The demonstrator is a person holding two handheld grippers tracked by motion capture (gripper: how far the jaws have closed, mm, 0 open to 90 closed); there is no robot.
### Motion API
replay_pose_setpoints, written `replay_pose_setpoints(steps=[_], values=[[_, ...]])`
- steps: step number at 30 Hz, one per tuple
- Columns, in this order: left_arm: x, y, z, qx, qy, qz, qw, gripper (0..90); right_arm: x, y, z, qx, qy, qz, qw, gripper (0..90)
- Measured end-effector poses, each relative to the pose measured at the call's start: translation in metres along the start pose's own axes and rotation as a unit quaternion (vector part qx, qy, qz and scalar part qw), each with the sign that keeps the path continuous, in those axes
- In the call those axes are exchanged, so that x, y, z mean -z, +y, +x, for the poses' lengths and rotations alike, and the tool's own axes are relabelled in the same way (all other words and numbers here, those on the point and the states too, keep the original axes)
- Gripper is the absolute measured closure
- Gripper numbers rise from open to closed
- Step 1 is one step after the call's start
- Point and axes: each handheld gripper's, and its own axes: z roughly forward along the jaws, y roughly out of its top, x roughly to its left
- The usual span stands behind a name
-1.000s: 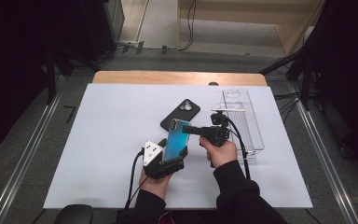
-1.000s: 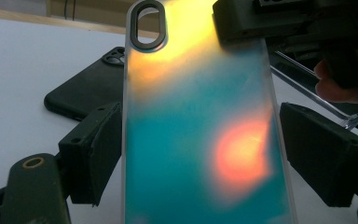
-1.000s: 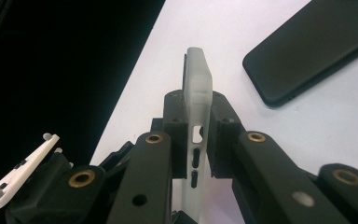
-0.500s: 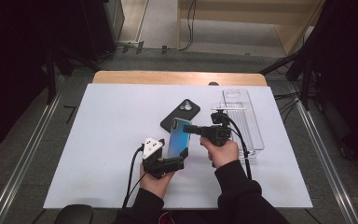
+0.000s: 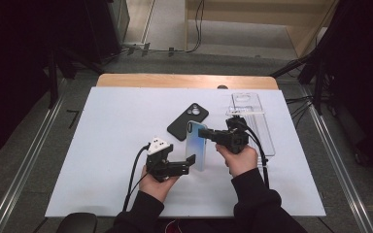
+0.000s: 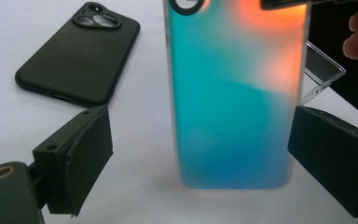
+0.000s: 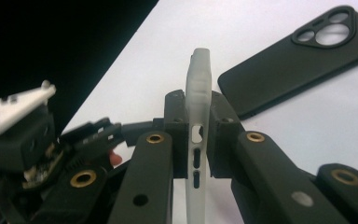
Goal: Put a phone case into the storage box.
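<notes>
We hold the iridescent phone case [image 5: 197, 145] upright above the white table [image 5: 102, 145], clamped edgewise in our right gripper [image 5: 212, 135], while our left gripper [image 5: 188, 162], whose jaws have just been opening, stands wide around its near end without pressing, apparently freeing it.

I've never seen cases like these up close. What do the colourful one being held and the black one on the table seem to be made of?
The colourful case looks like frosted, translucent plastic: teal and orange blur softly across it, and its edge shows milky white. Hard or flexible, I can't tell. The black case looks like matte rubbery silicone or soft plastic: dull, with rounded edges and hardly any glare.
</notes>
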Motion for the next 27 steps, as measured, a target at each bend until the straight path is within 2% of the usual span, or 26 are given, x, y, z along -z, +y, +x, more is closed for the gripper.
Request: replay_pose_setpoints(steps=[6,7,9,10,12,13,15,17,18,19,21,23,24,25,26,27], values=[[0.004,0.011,0.01,-0.002,-0.024,0.021,0.9995,9.3,0.006,-0.003,0.001,0.023,0.002,-0.004,0.9997,78.8],[0.005,0.013,0.013,-0.002,-0.028,0.026,0.9993,9.3,0.007,-0.004,0.0,0.033,0.006,-0.004,0.9994,78.8],[0.003,0.018,0.018,-0.01,-0.033,0.049,0.9982,9.6,0.008,-0.005,-0.001,0.043,0.007,-0.005,0.999,78.8],[0.002,0.022,0.023,-0.025,-0.045,0.069,0.9963,12.0,0.008,-0.006,-0.001,0.046,0.008,-0.003,0.9989,78.8],[0.002,0.023,0.025,-0.028,-0.047,0.074,0.9958,13.9,0.009,-0.007,-0.001,0.05,0.009,-0.004,0.9987,78.8],[0.002,0.025,0.027,-0.032,-0.057,0.079,0.9948,13.9,0.009,-0.007,-0.001,0.05,0.009,-0.004,0.9987,78.8],[0.002,0.029,0.028,-0.037,-0.064,0.078,0.9943,14.1,0.01,-0.009,-0.003,0.058,0.013,-0.004,0.9982,78.8],[0.003,0.034,0.032,-0.043,-0.086,0.087,0.9916,14.3,0.011,-0.01,-0.004,0.069,0.013,-0.005,0.9975,78.8],[0.003,0.034,0.032,-0.043,-0.086,0.087,0.9916,14.3,0.012,-0.011,-0.004,0.076,0.014,-0.005,0.997,78.8],[0.004,0.038,0.035,-0.048,-0.097,0.087,0.9903,14.3,0.013,-0.012,-0.005,0.082,0.018,-0.006,0.9964,78.8],[0.004,0.039,0.036,-0.045,-0.103,0.081,0.9904,14.3,0.013,-0.012,-0.005,0.085,0.022,-0.004,0.9962,78.8],[0.005,0.043,0.04,-0.041,-0.117,0.08,0.9891,14.3,0.015,-0.013,-0.006,0.095,0.029,-0.001,0.9951,78.8],[0.006,0.045,0.041,-0.047,-0.118,0.08,0.9887,14.7,0.016,-0.014,-0.005,0.109,0.032,0.002,0.9935,78.8],[0.007,0.046,0.042,-0.051,-0.122,0.08,0.9879,14.7,0.016,-0.014,-0.005,0.109,0.032,0.002,0.9935,78.8],[0.008,0.048,0.042,-0.056,-0.127,0.082,0.987,15.7,0.017,-0.015,-0.004,0.125,0.037,0.004,0.9915,78.8],[0.009,0.05,0.043,-0.061,-0.133,0.081,0.986,15.7,0.017,-0.015,-0.004,0.125,0.037,0.004,0.9915,78.8]])
